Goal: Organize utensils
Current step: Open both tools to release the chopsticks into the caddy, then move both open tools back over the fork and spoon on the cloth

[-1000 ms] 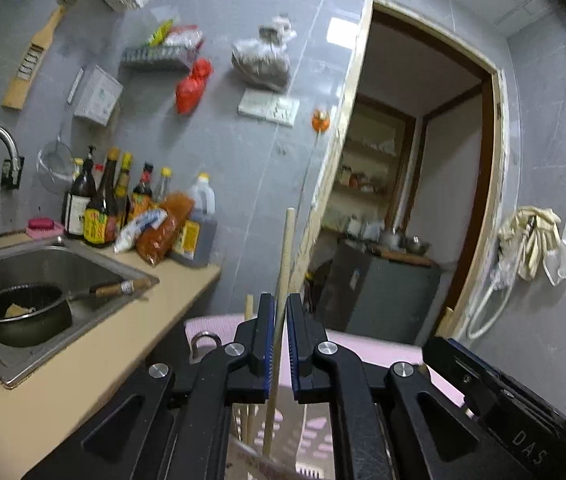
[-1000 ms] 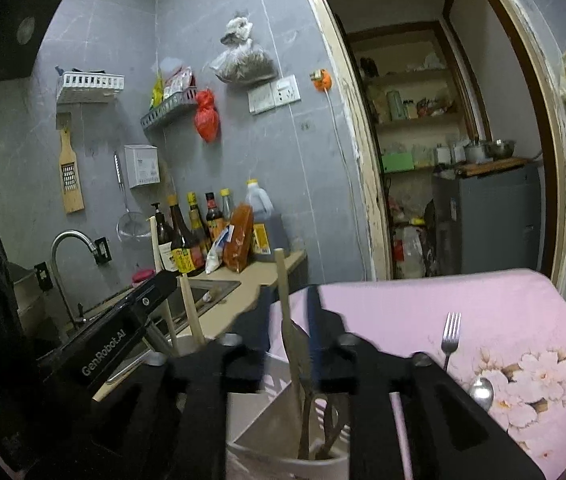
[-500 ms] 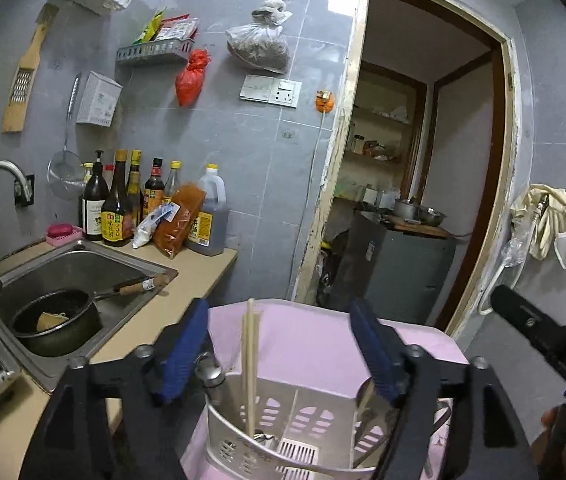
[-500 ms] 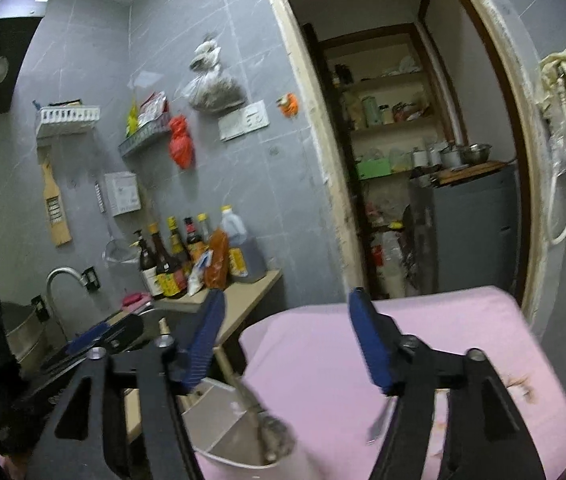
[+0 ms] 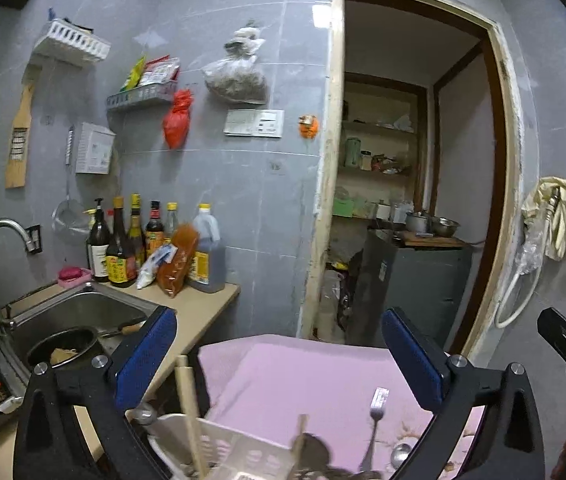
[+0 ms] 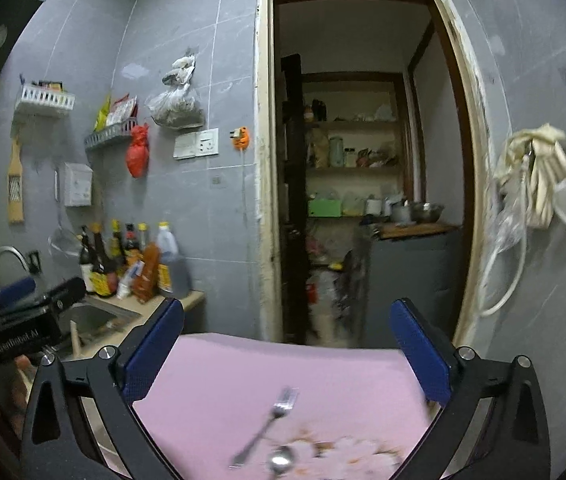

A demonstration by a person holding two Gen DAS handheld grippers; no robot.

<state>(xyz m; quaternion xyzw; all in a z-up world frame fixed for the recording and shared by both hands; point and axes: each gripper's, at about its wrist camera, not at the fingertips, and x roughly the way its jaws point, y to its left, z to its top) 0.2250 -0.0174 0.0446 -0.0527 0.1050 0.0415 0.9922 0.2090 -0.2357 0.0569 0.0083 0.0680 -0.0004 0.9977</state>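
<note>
Both grippers have just opened wide, empty: left gripper (image 5: 279, 354) above the utensil basket (image 5: 223, 446), right gripper (image 6: 287, 350) above the fork (image 6: 267, 426).

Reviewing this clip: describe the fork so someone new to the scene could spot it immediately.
Find the pink cloth covering the table in front of the doorway. The fork lies flat on it, tines toward the doorway, with a spoon just beside its handle. It has prongs; the spoon ends in a round bowl.

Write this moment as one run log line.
left gripper: open, empty | right gripper: open, empty | fork, spoon: on cloth
</note>
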